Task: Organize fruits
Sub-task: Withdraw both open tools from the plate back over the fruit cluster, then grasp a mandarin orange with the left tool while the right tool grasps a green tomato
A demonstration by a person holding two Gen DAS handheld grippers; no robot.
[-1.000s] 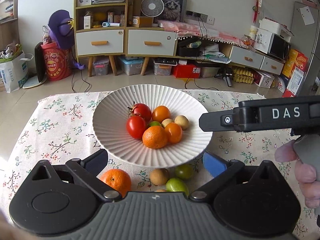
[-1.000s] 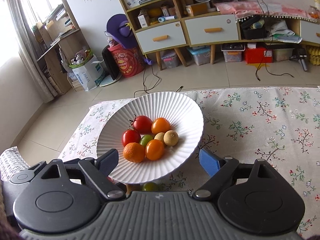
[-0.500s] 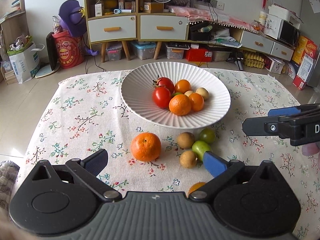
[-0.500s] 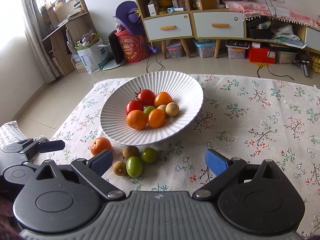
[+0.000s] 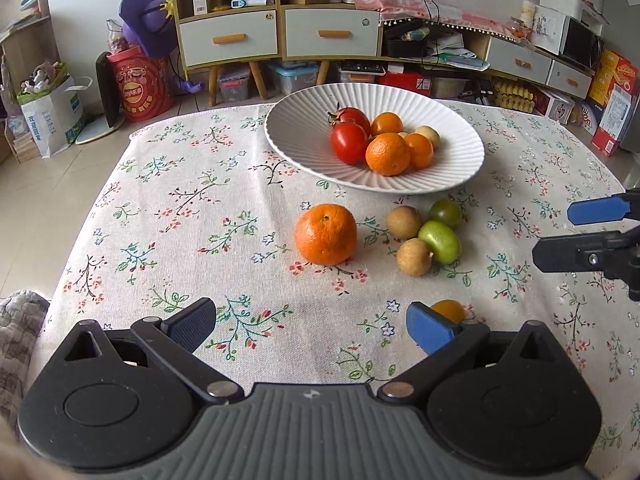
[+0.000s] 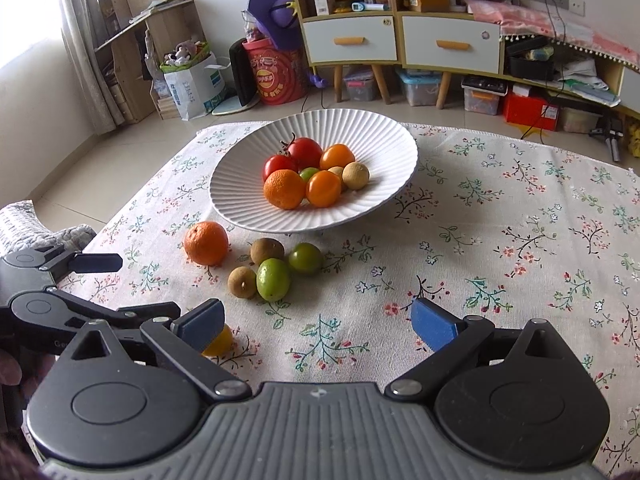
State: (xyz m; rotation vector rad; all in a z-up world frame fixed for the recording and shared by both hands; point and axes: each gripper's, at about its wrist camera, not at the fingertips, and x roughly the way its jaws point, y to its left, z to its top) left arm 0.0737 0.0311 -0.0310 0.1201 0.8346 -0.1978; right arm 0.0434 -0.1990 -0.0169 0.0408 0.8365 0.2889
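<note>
On the flowered tablecloth [image 5: 192, 200], just in front of the white ribbed bowl [image 5: 304, 148], we find the loose fruit the task still has to gather: one orange [image 5: 326, 234], two brown longans [image 5: 404, 222] [image 5: 414, 257], a light green fruit [image 5: 440, 242] touching them, a darker green one [image 5: 445, 213] behind it, and a small yellow-orange tomato [image 5: 450, 310] lying apart, partly hidden behind the left gripper's near pad. Compared with a second ago, both cameras have drawn back from the bowl and tipped downward, so that this loose group, formerly tucked under the rim, now lies fully in view; we read this as a retreat to choose the next piece. The right gripper [image 6: 316, 324] has just been opening its jaws, and nothing stands between them; they are spread wide over bare cloth. The left gripper [image 5: 312, 322] is likewise released and empty. Inside the bowl we count two red tomatoes [image 6: 304, 152], one orange [image 6: 284, 189], two orange tomatoes [image 6: 323, 188], a green fruit [image 6: 309, 173] mostly buried, and two longans [image 6: 356, 175], all clustered at its middle. Beyond the table, cabinets [image 6: 352, 40] and floor clutter play no part.
</note>
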